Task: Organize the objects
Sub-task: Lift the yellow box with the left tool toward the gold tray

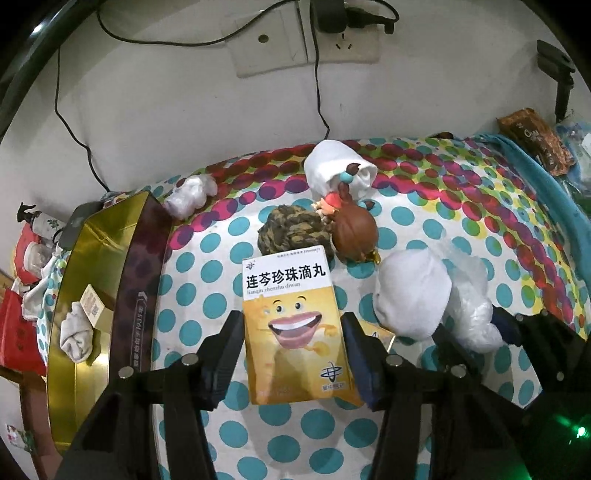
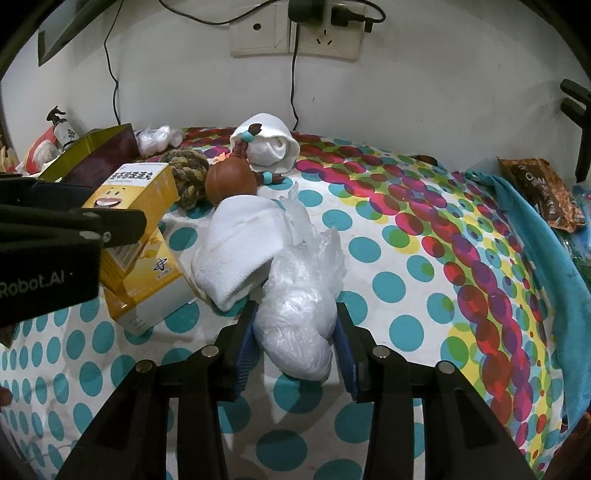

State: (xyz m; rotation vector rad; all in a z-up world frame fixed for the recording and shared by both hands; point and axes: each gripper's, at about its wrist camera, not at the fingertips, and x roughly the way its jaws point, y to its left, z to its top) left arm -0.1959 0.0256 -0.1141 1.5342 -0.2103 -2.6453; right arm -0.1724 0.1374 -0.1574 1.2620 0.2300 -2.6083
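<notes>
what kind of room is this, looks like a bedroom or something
Probably a bedroom or dorm room: the things lie on a bed with a polka-dot sheet, against a white wall with power sockets, and rolled socks are scattered on it.

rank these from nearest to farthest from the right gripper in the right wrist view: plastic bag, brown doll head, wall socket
1. plastic bag, between the right gripper's jaws
2. brown doll head, up and left on the bedspread
3. wall socket, on the wall at top

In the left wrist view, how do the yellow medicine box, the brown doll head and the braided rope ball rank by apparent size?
1. Yellow medicine box, though it is nearest the camera.
2-3. Brown doll head and braided rope ball: too alike to rank; the box partly hides the ball.
</notes>
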